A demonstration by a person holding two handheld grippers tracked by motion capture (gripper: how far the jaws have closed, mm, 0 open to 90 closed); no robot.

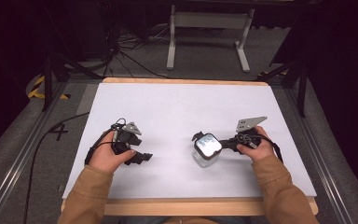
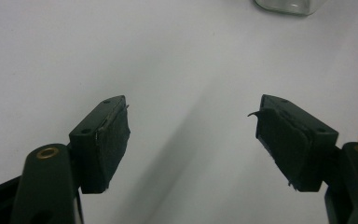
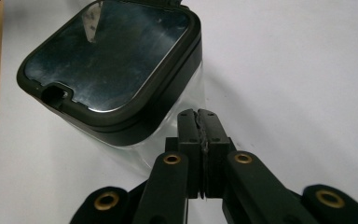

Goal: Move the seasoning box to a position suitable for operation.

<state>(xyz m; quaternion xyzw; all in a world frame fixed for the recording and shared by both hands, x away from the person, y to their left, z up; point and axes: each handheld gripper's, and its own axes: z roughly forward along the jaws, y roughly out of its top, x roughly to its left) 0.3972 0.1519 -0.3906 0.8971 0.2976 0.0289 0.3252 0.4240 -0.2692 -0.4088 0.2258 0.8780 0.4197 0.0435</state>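
We are working at a white worktop with a small clear jar that has a dark-rimmed, shiny lid. The jar is standing upright a little right of the middle, toward our edge of the worktop. Its lid is sitting flat on top, and a tab at the back edge is sticking up.

Our right hand-held gripper is resting against the jar's side just under the lid rim, jaws pressed fully together with nothing between them. It is nudging or bracing the jar at most, not gripping it.

Our left hand-held gripper is waiting well off to the left, jaws spread wide and empty over bare worktop, the jar's base far ahead of it.

We are judging the work to be at an early stage: the jar is unheld and apparently closed, so any grasping, opening or moving is remaining to do.
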